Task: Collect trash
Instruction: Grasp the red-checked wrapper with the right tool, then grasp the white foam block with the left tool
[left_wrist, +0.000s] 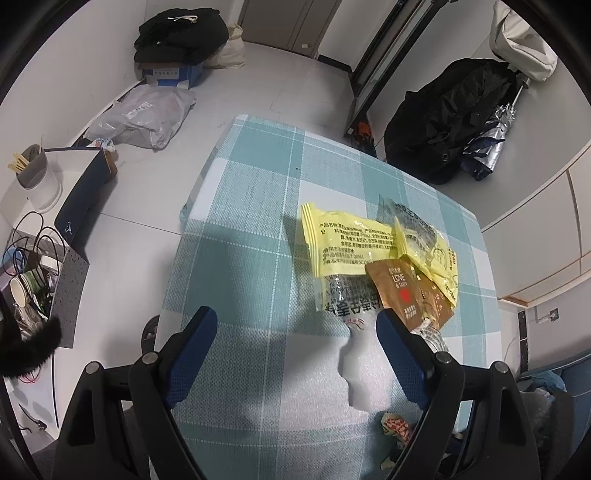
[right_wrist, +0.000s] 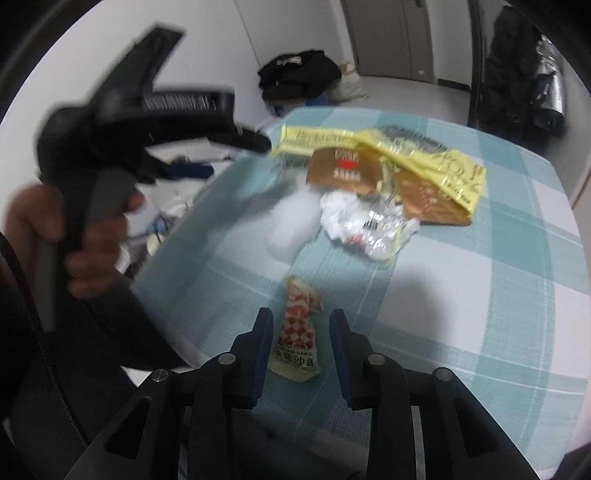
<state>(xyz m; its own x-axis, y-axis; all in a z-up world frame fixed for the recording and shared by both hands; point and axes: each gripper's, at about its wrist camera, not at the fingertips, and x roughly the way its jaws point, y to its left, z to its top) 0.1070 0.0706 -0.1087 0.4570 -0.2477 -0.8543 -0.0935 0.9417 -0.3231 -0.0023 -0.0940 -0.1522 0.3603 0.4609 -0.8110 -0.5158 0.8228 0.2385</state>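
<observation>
Right gripper (right_wrist: 299, 334) is unclenched around the little red-checked sachet (right_wrist: 297, 332) lying flat on the desk (right_wrist: 461, 295), pads not touching yet. Being that thin, it could slip out as the fingers close. Left gripper (left_wrist: 295, 332) is wide apart and empty, wrapper pile (left_wrist: 380, 251) just ahead.

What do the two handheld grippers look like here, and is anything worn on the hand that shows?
Both the left gripper and the right gripper have black linkage arms with silver pivot pins and blue pads on the jaws. In the right wrist view the left gripper's body is black with a grey trigger handle. The hand on it is bare; a dark sleeve sits behind.
</observation>
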